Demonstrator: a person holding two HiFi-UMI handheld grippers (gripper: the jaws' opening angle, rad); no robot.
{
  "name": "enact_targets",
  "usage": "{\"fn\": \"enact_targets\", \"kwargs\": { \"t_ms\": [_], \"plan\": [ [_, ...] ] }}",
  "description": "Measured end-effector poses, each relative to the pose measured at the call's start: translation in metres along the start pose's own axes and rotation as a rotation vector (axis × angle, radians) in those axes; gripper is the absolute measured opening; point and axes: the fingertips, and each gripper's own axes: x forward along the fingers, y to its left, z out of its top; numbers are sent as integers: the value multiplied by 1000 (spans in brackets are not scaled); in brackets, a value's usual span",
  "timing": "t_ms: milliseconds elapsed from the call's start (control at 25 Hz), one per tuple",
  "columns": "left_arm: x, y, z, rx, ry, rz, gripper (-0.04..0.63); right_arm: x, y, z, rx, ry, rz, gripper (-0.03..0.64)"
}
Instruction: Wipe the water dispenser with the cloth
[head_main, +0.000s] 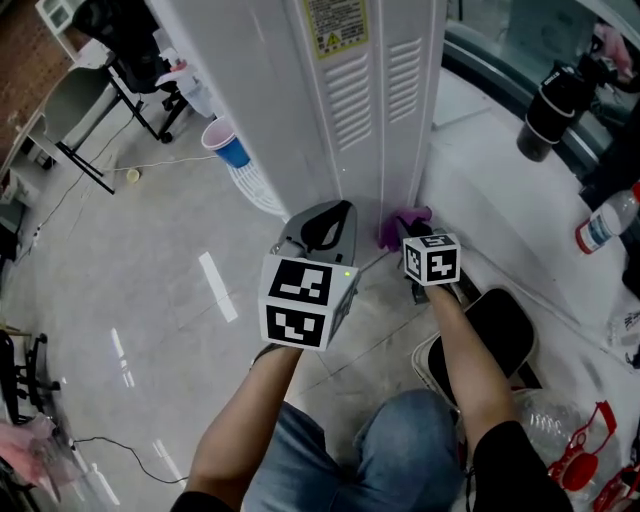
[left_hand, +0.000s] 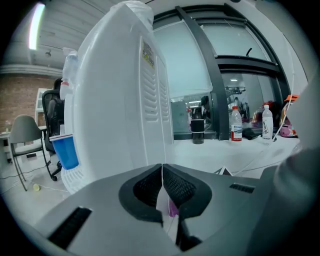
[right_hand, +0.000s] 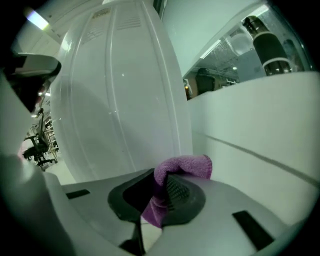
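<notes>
Over the grey floor (head_main: 150, 300), a blue cup (head_main: 228, 147) sat at the water dispenser (head_main: 330, 120). The right gripper (right_hand: 162, 192) clamped the cloth (right_hand: 185, 165); the left gripper (left_hand: 162, 186) had its jaws together, empty.

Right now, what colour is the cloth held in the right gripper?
Purple. The cloth shows best in the right gripper view.

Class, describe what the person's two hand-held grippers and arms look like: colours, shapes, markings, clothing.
Both the left hand-held gripper and the right hand-held gripper have grey bodies with black ribbed pads. Each carries a white cube with black square markers. The sleeves are short and black.
</notes>
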Motion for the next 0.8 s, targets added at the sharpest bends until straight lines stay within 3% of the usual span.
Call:
{"fn": "enact_targets", "kwargs": {
  "t_ms": [160, 360, 800],
  "plan": [
    [1, 1, -2, 5, 4, 5, 28, 1, -3, -11, 0, 20, -5, 41],
    [-1, -1, 9, 2, -9, 7, 28, -28, 3, 24, -27, -40, 3, 41],
    [-13, 8, 80, 8, -85, -1, 28, -133, 45, 182, -168, -264, 41, 41]
  ]
}}
